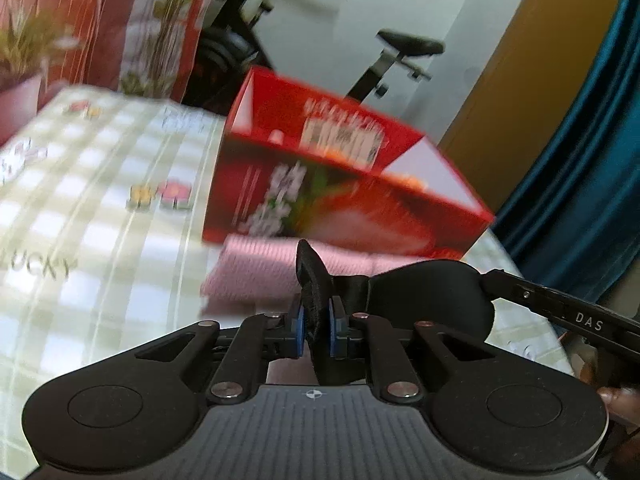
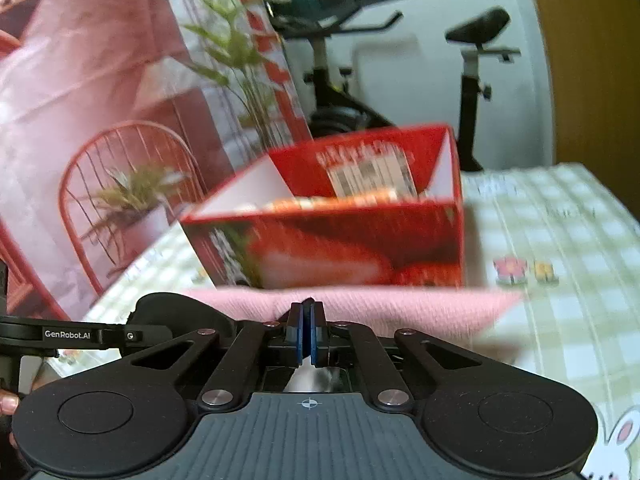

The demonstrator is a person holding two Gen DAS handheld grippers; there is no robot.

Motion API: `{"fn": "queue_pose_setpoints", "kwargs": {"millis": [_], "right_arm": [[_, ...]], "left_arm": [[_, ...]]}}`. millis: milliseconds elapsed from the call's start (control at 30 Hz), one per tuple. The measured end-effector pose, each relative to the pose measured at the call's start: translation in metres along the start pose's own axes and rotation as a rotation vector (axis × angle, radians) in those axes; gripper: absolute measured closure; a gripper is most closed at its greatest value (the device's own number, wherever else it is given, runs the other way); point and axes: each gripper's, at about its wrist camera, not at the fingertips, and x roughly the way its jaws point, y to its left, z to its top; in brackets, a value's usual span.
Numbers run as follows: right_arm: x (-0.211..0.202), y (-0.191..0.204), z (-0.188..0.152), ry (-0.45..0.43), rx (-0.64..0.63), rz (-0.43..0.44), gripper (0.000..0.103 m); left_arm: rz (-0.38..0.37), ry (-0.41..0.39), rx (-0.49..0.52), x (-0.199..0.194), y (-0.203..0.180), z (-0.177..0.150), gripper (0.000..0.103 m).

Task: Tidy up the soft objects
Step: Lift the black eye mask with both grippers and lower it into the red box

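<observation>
We hold a black sleep mask (image 1: 432, 296) stretched between both grippers, low in each frame, likely to fold it. Our left gripper (image 1: 316, 332) pinches one end; our right gripper (image 2: 307, 332) is closed on the other. Beneath lies a pink cloth (image 2: 400, 308), before an open red box (image 2: 340, 240) on the checked tablecloth (image 1: 100, 208).
</observation>
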Motion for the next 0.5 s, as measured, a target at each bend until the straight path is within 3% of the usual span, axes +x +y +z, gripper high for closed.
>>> {"fn": "queue_pose_setpoints", "kwargs": {"millis": [233,500], "right_arm": [[-0.022,0.008,0.048,-0.129,-0.050,0.022,0.100],[0.008,0.003,0.111,-0.170,-0.091,-0.002,0.100]], "left_arm": [[-0.018,-0.122,0.058,-0.027,-0.017,0.042,0.091],[0.016,-0.216,0.163,0.001,-0.047,0.110,0.091]]}}
